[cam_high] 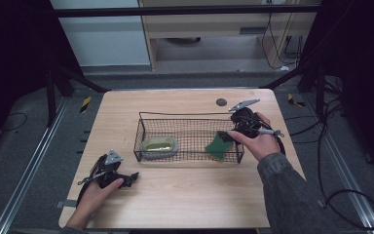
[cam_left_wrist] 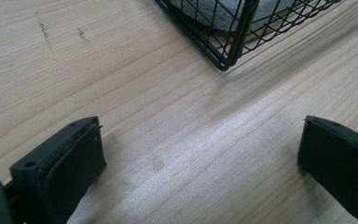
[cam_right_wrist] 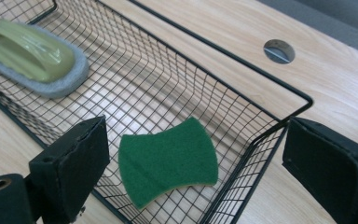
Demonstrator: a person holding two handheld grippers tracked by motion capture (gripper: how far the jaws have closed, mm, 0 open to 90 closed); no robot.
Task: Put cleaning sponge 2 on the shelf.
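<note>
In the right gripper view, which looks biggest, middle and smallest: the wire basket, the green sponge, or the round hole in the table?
1. Wire basket, by far the largest.
2. Green sponge.
3. Round hole, smallest, though it lies farther from the camera, which shrinks it somewhat.

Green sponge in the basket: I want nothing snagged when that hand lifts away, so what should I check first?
1. Right gripper jaws open: ok.
2. Green sponge free of the jaws, flat on the wire basket floor: ok.
3. Scrubber resting at the far end, apart from the sponge: ok.
4. Right jaws clear of the basket rim: cannot tell; one jaw sits close to the corner.
5. Left gripper open over bare table, outside the basket: ok.
</note>
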